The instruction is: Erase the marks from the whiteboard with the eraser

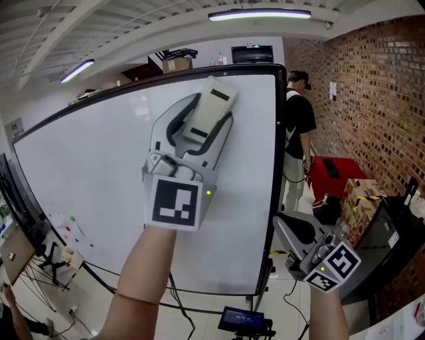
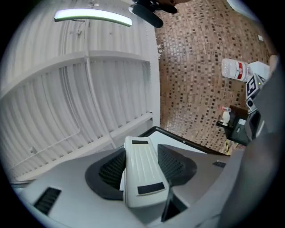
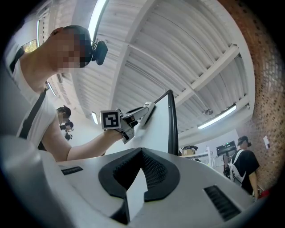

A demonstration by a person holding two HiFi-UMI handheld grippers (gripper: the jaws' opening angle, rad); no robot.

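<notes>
1. Off to the right, a person (image 1: 300, 126) stands by the brick wall (image 1: 378, 93), with a red case (image 1: 334, 174) just beside their legs.
2. Our left gripper (image 1: 202, 123) pinches the eraser (image 1: 211, 106) lengthwise between its jaws, held against the whiteboard (image 1: 93, 166) near its top right corner.
3. Our right gripper (image 1: 287, 226) hangs low, just right of the board's black frame, jaws pressed together on nothing.
4. The board looks mostly white, with a few coloured specks (image 1: 72, 224) at lower left. A strip light (image 1: 259, 14) glows on the ribbed white ceiling.

Cream eraser (image 1: 209, 109), white whiteboard (image 1: 86, 179) (black frame), red-brown brick wall (image 1: 372, 93).
</notes>
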